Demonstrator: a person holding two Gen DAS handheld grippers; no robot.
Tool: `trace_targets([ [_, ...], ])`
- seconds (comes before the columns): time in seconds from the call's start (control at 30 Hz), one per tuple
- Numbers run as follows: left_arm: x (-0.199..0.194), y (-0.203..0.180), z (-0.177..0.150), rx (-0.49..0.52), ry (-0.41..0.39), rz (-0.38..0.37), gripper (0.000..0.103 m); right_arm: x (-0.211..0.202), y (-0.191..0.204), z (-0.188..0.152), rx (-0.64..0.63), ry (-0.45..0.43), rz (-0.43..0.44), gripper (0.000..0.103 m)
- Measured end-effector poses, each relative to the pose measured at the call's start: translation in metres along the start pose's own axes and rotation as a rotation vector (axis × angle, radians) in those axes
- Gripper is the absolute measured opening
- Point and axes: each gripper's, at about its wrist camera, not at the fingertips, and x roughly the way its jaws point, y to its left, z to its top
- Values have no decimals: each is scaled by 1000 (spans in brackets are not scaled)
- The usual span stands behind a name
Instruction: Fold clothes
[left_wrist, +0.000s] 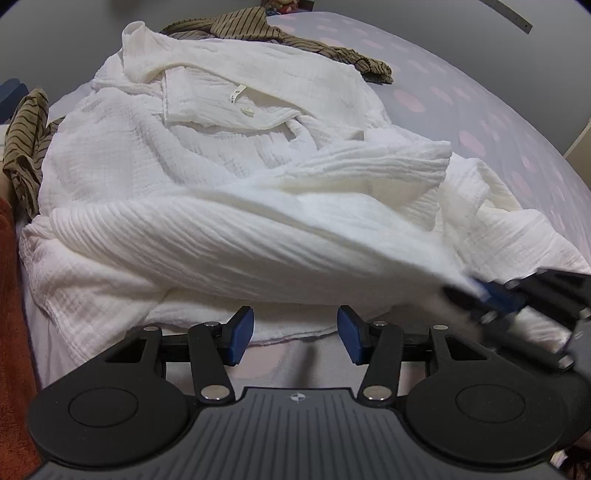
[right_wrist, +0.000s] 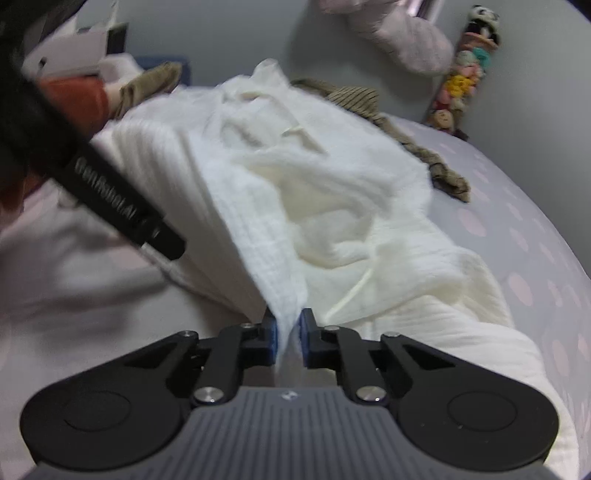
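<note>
Right tongs pinch the white garment (left tongs gape).

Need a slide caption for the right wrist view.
Right gripper pinches a fold of the white garment on the dotted bedsheet.

I'm seeing a white, finely ribbed crinkle garment filling most of my left view, looking creamier in its folds. Behind it, an olive-brown cloth with thin dark stripes is showing. The bedsheet underneath is appearing pale lilac with pink dots. A rust-orange fabric is edging in at the left. Both grippers are showing black frames with blue pads, and a column of multicoloured plush toys is standing against the grey wall.
</note>
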Motion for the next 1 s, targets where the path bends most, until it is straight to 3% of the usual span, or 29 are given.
trace_targets([
  [0.27,-12,-19,2,44,-27,-38,50,-61,-94,-22,225,-37,-307,8],
  [0.5,-10,-44,3,97,-26,-57,50,-113,-166,-84,391,66,-482,8],
  [0.67,-5,-61,1,128,-11,-71,50,-126,-185,-116,462,137,-535,9],
  [0.8,-2,-76,-1,161,-2,-89,50,-129,-184,-141,451,234,-553,9],
  [0.9,-2,-86,-2,187,1,-102,50,-134,-196,-166,525,308,-575,9],
  [1.0,-2,-96,1,221,-1,-108,50,-144,-201,-182,578,339,-549,9],
])
